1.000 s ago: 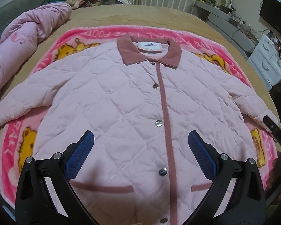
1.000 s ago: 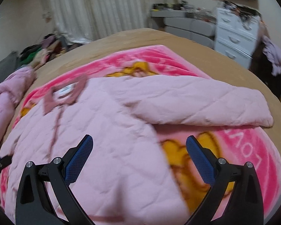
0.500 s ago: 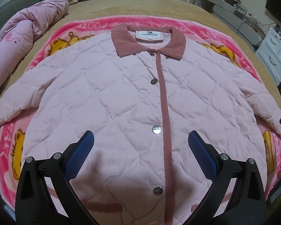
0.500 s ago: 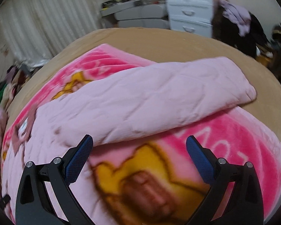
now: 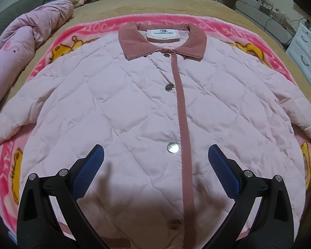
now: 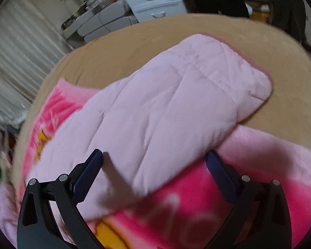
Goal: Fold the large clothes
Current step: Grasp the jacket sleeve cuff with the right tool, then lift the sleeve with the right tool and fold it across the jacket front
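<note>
Folding has not begun: the quilted pink jacket [image 5: 134, 108] lies buttoned and spread flat on the cartoon blanket [image 5: 89, 29], ahead of the released left tongs [image 5: 155, 159]. The released right tongs [image 6: 154, 161] straddle its sleeve [image 6: 176, 103], probably about to grasp, though blur obscures contact.

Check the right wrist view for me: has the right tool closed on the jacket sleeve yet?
No, the right tool is wide open, its two blue fingers spread either side of the pink jacket sleeve without pinching it.
</note>
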`<state>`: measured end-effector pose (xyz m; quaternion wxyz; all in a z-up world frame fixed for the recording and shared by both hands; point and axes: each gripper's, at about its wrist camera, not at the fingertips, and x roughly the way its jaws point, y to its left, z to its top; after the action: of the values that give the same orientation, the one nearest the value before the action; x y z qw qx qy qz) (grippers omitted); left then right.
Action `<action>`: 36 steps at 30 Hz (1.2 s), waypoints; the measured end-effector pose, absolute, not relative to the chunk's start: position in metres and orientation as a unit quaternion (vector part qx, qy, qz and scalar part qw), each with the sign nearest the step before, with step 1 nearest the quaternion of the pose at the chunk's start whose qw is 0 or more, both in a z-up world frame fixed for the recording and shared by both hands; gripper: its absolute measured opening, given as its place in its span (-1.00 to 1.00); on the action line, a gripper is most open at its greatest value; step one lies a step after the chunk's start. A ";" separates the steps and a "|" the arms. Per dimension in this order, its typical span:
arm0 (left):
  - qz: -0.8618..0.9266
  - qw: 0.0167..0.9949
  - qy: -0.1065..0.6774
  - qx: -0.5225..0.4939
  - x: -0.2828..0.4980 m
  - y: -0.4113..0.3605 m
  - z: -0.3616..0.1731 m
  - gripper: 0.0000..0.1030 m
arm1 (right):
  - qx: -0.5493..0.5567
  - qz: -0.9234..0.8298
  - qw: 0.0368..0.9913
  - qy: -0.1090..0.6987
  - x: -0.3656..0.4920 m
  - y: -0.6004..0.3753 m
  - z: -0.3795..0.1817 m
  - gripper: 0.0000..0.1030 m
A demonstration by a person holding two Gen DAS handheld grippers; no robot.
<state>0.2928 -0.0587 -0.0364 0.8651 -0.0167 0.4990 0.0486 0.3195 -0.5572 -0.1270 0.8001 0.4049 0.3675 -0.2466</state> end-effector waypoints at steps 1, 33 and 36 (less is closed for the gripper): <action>0.048 0.865 0.498 -0.018 0.294 -0.058 -0.037 0.83 | 0.415 -0.246 0.799 0.360 0.319 -0.564 -0.128 0.92; 0.067 0.899 0.433 0.023 0.296 -0.004 0.020 0.83 | 0.230 -0.058 0.951 0.201 0.368 -0.451 0.070 -0.64; 0.071 0.900 0.430 0.021 0.296 0.007 0.026 0.83 | 0.214 -0.028 0.957 0.195 0.377 -0.421 0.086 -0.64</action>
<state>0.2963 0.0068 0.0259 0.9000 0.0205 0.4295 0.0712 0.3768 -0.4207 0.0864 0.9567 0.2138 0.1954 -0.0282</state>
